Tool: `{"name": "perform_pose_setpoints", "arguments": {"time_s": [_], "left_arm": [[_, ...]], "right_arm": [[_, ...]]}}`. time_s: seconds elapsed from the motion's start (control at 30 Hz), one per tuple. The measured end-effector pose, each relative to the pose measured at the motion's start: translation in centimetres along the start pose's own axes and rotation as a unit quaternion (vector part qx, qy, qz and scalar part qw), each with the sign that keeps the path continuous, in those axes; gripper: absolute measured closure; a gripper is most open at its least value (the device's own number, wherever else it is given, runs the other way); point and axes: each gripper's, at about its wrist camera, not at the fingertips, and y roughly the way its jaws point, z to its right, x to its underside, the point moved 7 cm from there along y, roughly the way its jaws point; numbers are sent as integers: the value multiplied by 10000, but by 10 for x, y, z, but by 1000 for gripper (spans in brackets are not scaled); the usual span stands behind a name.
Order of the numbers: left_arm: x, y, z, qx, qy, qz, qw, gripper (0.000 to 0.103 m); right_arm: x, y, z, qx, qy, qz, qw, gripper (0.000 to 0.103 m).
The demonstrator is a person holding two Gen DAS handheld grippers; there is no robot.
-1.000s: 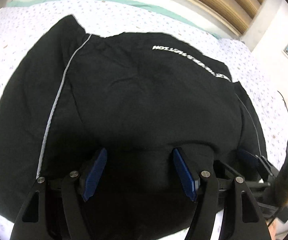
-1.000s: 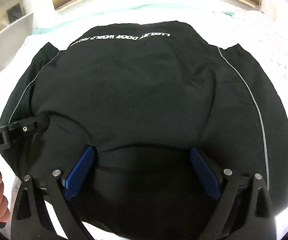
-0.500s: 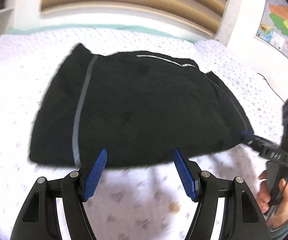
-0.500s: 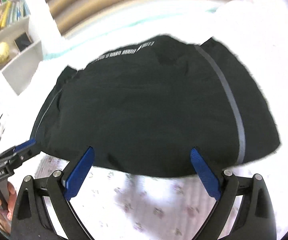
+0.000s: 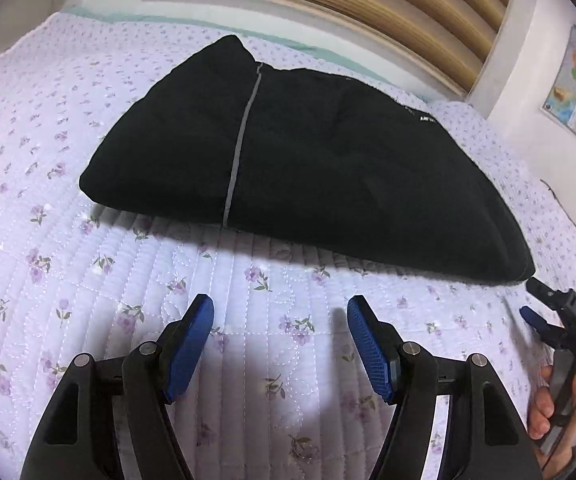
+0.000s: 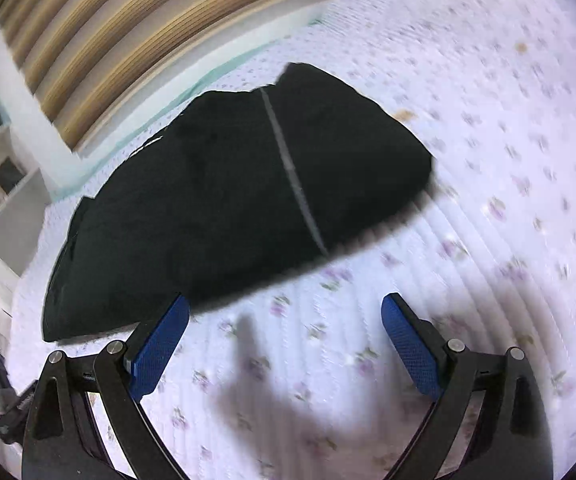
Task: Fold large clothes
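The black garment (image 5: pixel 312 168) lies folded on the bed (image 5: pixel 87 280), a flat dark bundle filling the middle and upper part of both wrist views. In the left wrist view its long axis runs from the upper left down to the lower right, with a grey stripe (image 5: pixel 239 148) crossing it near the left end; in the right wrist view it slants the other way, from the lower left up to the right.

The left gripper (image 5: pixel 279 340) hangs over bare quilt at the bottom of the frame, its blue pads wide apart with nothing between them; the garment's near edge lies ahead of it, above in the picture, and apart from the fingertips. The right gripper (image 6: pixel 285 336) also stands wide apart and empty. Its left pad sits just beside the garment's near edge in the picture, so the right hand looks the nearer of the two, though the frame is blurred. The right gripper also shows at the right edge of the left view, close to the garment's lower right corner.

A second ago both grippers were over the black cloth, which filled the frames. Now both are drawn back, and quilt shows between pads and garment. The jaws are as wide as before. The fold looks close to finished; any further fold would likely start from that near edge.
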Motion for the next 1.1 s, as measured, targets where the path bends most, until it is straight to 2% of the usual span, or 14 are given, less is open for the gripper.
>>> {"name": "perform_pose_setpoints", "arguments": {"time_s": [0.17, 0.27, 0.33, 0.4, 0.43, 0.47, 0.6, 0.67, 0.77, 0.83, 0.97, 1.03, 1.1], "left_arm": [[-1, -13, 6, -50, 73, 109, 9999, 33], [-12, -37, 10, 260, 128, 229, 9993, 33], [-28, -56, 7, 250, 298, 401, 9984, 33], [-59, -77, -3, -14, 459, 675, 9967, 32], [-73, -82, -7, -15, 485, 720, 9962, 30], [-90, -85, -13, 13, 512, 707, 9962, 21], [-140, -62, -38, -103, 726, 348, 9967, 20], [-157, -38, -54, -11, 621, 55, 9981, 20], [-167, 6, -78, 612, 44, -547, 9966, 20], [-169, 29, -89, 926, -363, -761, 9921, 20], [-169, 75, -108, 1569, -1075, -1189, 9745, 20], [-168, 90, -107, 1781, -1186, -1359, 9673, 20], [-165, 100, -100, 2063, -1200, -1557, 9585, 20]], "right_arm": [[-2, -15, -2, 246, -88, 198, 9995, 6], [-13, -35, 1, 207, -178, 302, 9992, 5], [-27, -41, 7, 338, -337, 169, 9987, 5], [-47, -42, 12, 481, -594, -18, 9971, 5], [-60, -41, 16, 561, -714, -124, 9958, 5], [-73, -41, 20, 563, -748, -192, 9954, 5], [-114, -20, 41, 582, -633, -455, 9953, 5], [-128, -3, 48, 664, -669, -564, 9939, 5], [-140, 24, 49, 536, -731, -708, 9934, 5], [-143, 40, 45, 310, -762, -805, 9934, 5], [-149, 76, 38, 88, -1025, -1029, 9893, 5], [-149, 90, 35, -15, -1053, -1199, 9872, 5], [-150, 103, 36, -317, -907, -1394, 9856, 5]]}}
